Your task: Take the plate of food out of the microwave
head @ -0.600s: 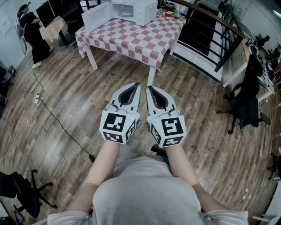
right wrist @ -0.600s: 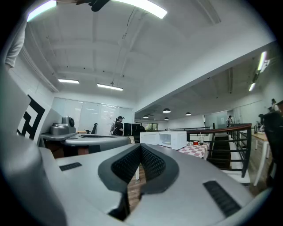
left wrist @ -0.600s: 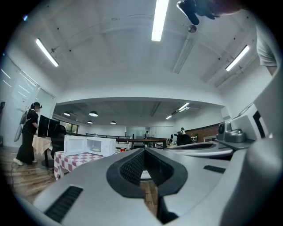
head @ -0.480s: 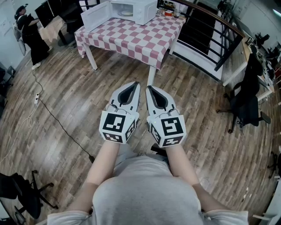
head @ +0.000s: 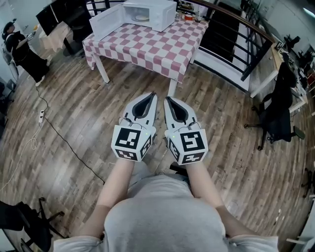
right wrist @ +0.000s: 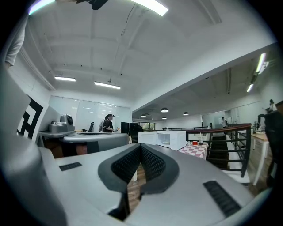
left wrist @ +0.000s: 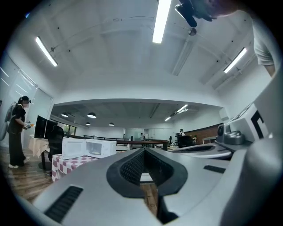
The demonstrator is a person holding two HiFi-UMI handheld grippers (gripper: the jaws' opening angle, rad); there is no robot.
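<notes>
A white microwave point(head: 150, 12) stands at the far end of a table with a red-and-white checked cloth point(head: 152, 44), its door point(head: 106, 20) swung open to the left. A pale plate point(head: 141, 17) shows inside it. My left gripper point(head: 153, 94) and right gripper point(head: 166, 98) hang side by side over the wooden floor, well short of the table, both shut and empty. In the left gripper view the microwave point(left wrist: 95, 148) lies far ahead to the left of the jaws point(left wrist: 143, 150). The right gripper view has the microwave point(right wrist: 170, 139) ahead to the right of its tips point(right wrist: 140, 146).
A person point(head: 19, 47) stands at the far left by a desk. A black cable point(head: 64, 140) and power strip point(head: 42, 115) lie on the floor at left. A black railing point(head: 236, 39) and an office chair point(head: 275, 118) are at right. Small items point(head: 189, 12) sit beside the microwave.
The table and microwave have slid slightly lower in the head view. Both grippers keep the same shut pose side by side.
</notes>
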